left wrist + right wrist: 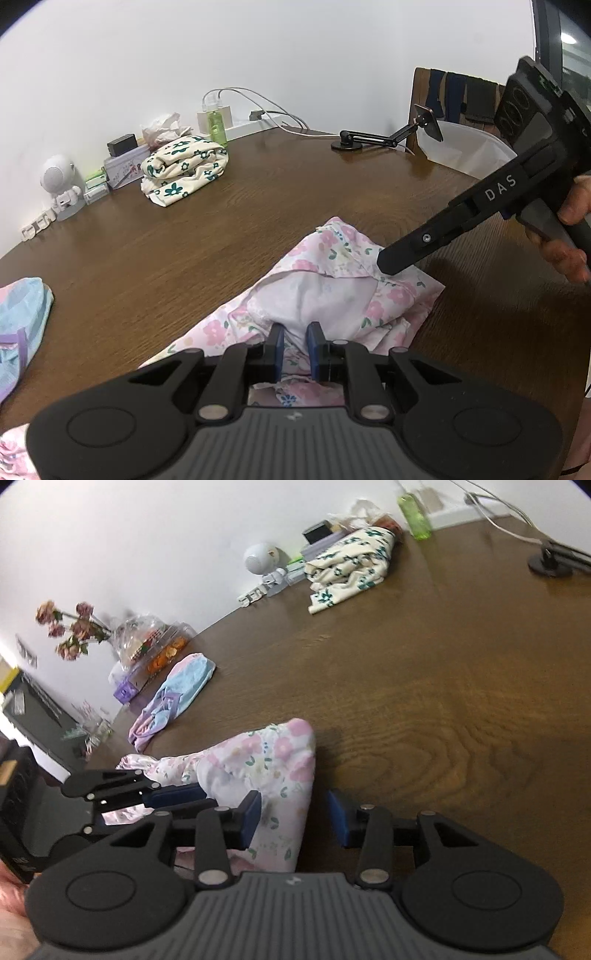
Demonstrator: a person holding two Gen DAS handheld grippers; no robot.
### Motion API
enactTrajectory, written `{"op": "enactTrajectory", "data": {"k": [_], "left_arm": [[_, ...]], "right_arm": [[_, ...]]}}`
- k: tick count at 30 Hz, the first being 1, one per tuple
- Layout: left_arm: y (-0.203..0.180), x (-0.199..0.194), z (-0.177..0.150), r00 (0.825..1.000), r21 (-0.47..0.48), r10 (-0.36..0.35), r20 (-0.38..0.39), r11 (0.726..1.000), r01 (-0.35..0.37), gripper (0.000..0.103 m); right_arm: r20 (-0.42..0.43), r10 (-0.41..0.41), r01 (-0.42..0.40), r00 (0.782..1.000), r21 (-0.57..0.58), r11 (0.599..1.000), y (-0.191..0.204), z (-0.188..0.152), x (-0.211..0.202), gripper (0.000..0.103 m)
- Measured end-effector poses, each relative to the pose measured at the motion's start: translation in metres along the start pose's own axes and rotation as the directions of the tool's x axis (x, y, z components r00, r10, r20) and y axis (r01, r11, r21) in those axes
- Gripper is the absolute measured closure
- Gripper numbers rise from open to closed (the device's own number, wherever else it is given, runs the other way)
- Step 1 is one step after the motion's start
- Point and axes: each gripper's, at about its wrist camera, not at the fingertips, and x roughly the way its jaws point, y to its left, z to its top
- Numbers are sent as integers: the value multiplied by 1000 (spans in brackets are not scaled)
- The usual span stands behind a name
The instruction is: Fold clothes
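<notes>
A pink floral garment (332, 291) lies bunched on the brown wooden table (221, 229). My left gripper (295, 345) is shut on a fold of the garment at its near side. My right gripper (388, 264) comes in from the right and its tip rests on the garment's far right part. In the right wrist view the right gripper (293, 821) is open, and the garment (273, 771) lies between its blue pads, against the left pad. The left gripper (177, 797) shows at the left there, closed on the same cloth.
A folded cream garment with green flowers (184, 166) lies at the back by the wall, next to a green bottle (217, 127), boxes and a white robot figure (61, 184). A blue and pink garment (20, 325) lies at the left. A black phone stand (384, 136) stands at the back right.
</notes>
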Motion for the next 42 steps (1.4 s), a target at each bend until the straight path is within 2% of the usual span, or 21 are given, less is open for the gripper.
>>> {"op": "enactTrajectory", "data": {"k": [12,18,25,28,30,34,38,41,42], "left_arm": [[7,-7,-12,999,-80,-22,36,996,25,90],[4,-10,-13,999,-95,-9,40,995,13,90],[5,-11,-13,999,-106,-10,36,994,14,90],[5,-21,-8,999,-115,-23,42,993,28,79],[3,-31,-3,997,-99,-28,71,994,35,78],[-9,-32,10,994,-39,-54,95,998,58,80],[-24,-1,25,996,27,-74,51,997,73,84],[-31,29,31,995,28,-94,-10,995,95,85],[-31,33,31,995,17,-103,-8,995,103,87]], "right_arm": [[32,94,-98,995,169,981,-10,-6,15,76],[59,97,-108,994,216,970,-11,-12,18,79],[41,74,-80,996,172,982,-3,-15,19,95],[31,74,-77,997,96,992,9,-9,8,99],[40,41,-42,998,35,998,17,-2,-6,99],[51,-84,87,995,-66,994,29,14,-37,99],[32,-187,189,982,-151,970,42,21,-56,99],[32,-243,245,969,-200,949,52,24,-63,99],[33,-247,248,968,-215,945,56,25,-64,99]]}}
